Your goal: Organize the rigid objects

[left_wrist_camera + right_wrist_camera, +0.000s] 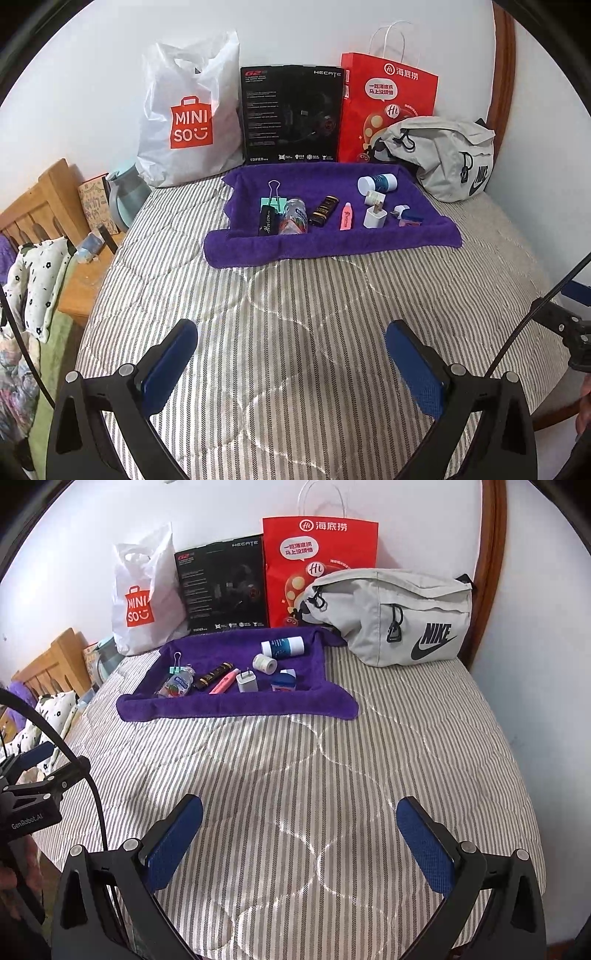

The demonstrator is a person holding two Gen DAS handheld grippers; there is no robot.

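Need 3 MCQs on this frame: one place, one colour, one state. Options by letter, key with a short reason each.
1. Where do the small items lie?
A. on the purple towel
B. inside the grey bag
C. on bare striped bedding

2. What colour is the highlighter?
A. green
B. pink
C. black

3. How does the right gripper stand?
A. shut on the charger
B. shut, empty
C. open, empty

Key: 1 A, the items all sit within the towel's raised edges; 2 B, its body is pink in both views; 3 C, the blue pads are wide apart with only bedding between them.
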